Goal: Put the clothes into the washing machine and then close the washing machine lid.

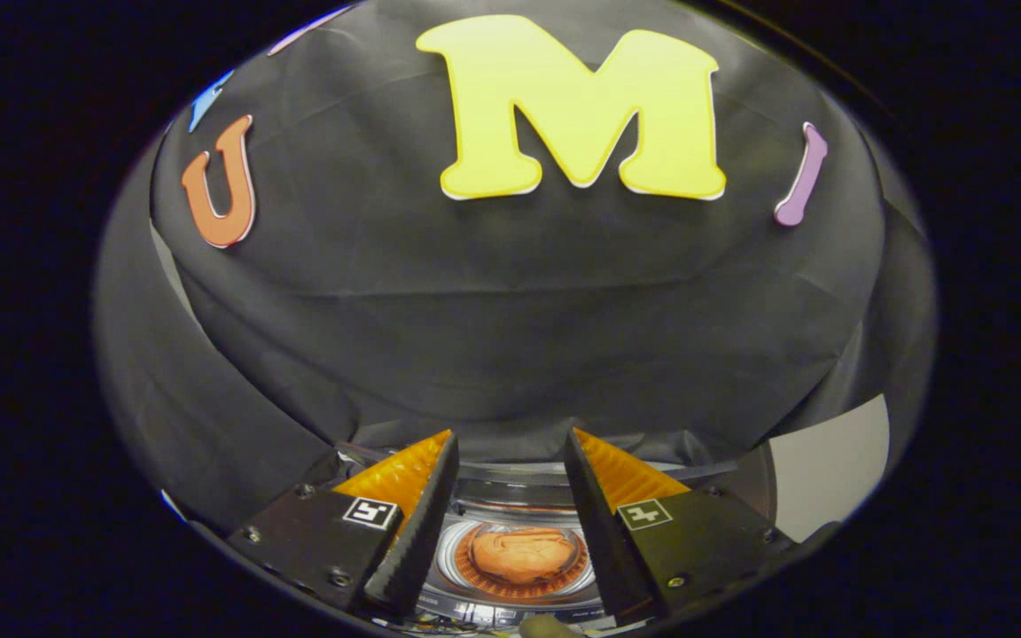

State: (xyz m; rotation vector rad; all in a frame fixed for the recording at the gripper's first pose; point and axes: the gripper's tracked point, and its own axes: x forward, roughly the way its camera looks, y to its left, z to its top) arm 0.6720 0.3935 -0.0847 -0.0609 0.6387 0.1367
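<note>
The booth wall, a dark draped cloth, takes up most of the gripper view, which means the tool is held high and tipped up and forward rather than aimed down at the work. To the right of it sits a pale panel whose purpose I cannot tell.

Below, between the fingers, lies the washing machine, seen from above: a curved rim and a round opening ringed with a pale band. It looks small and low in the view, so the gripper is judged to be standing well above it, apart from it.

Inside that round opening rests the clothes, a crumpled orange bundle settled in the drum. Its place there suggests the loading step is done and that the lid is what remains; whether a clear lid already covers the opening cannot be told from the glare on it.

The jaws stand spread apart with nothing between them, a sensible state after letting go of fabric and before pushing a lid down

A small pale object sits at the very bottom, too cut off to identify
</note>
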